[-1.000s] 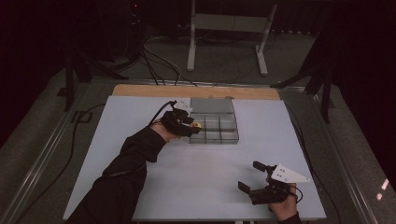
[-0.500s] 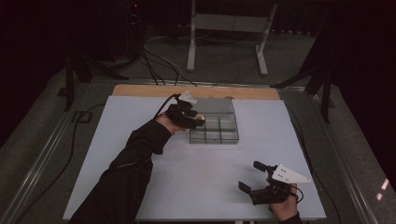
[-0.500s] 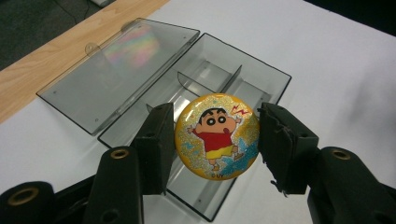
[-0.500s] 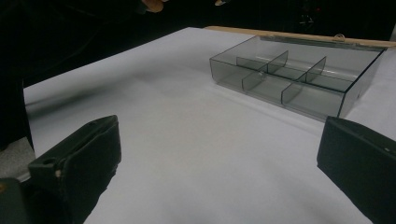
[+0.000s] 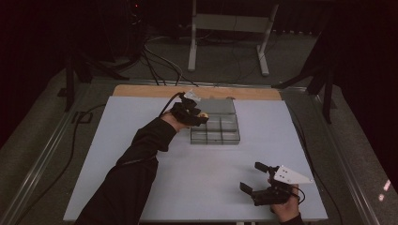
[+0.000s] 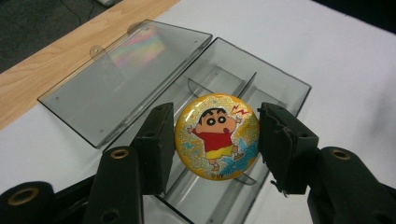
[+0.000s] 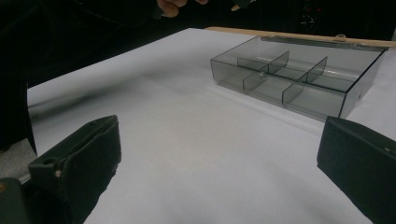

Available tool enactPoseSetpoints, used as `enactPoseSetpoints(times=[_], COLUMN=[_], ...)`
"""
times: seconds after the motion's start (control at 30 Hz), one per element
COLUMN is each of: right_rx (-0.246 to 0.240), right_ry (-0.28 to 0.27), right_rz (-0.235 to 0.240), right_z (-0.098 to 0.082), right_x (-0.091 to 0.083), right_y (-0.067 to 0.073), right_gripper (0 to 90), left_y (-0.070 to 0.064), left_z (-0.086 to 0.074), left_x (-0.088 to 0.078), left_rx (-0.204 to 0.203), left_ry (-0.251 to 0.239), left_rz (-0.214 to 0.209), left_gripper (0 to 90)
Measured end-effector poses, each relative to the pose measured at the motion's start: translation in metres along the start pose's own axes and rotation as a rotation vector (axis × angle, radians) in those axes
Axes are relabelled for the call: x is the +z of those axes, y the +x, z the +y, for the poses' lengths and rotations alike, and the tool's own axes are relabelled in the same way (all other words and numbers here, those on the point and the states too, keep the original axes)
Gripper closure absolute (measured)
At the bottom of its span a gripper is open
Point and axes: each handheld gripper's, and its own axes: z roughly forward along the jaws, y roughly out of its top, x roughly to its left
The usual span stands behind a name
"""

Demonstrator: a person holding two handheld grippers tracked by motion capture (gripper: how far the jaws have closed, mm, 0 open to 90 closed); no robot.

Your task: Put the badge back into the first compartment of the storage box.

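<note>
Pickup part's done: left tool (image 6: 217,140) is pinching the round cartoon badge (image 6: 216,137) by its edges, hovering right over the open clear divided box (image 6: 261,84). Drop-off's left. Right tool (image 5: 263,180) sits spread wide, well away, empty.

The round badge (image 6: 216,136) has a glossy, glittery gold face with a printed cartoon figure, and matt black, slightly rough pads (image 6: 158,144) press on its rim. Behind it, the compartment box (image 6: 261,79) is smooth, smoky see-through plastic; its open lid (image 6: 126,70) throws a rainbow sheen. The surface (image 5: 141,117) is matt pale, with a bare wood strip (image 6: 56,70) beyond the lid.
</note>
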Motion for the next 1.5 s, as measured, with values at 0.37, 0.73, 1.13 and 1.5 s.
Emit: enactPoseSetpoints(times=[0.37, 0.73, 1.13, 1.5], right_rx=[0.002, 0.004, 0.005, 0.008], right_ry=[-0.004, -0.004, -0.001, 0.001], right_rz=[0.005, 0.01, 0.011, 0.012], right_z=[0.0, 0.0, 0.0, 0.0], right_x=[-0.001, 0.0, 0.0, 0.0], right_y=[0.0, 0.0, 0.0, -0.001], right_gripper=[0.0, 0.0, 0.0, 0.0], left_y=[0.007, 0.011, 0.01, 0.015], left_z=[-0.007, -0.012, -0.016, -0.018], left_x=[0.022, 0.032, 0.044, 0.049], left_rx=[-0.017, -0.022, 0.008, -0.015], left_ry=[0.022, 0.033, 0.08, 0.046], left_rz=[0.006, 0.032, 0.104, 0.109], left_gripper=[48.2, 48.1, 48.1, 47.2])
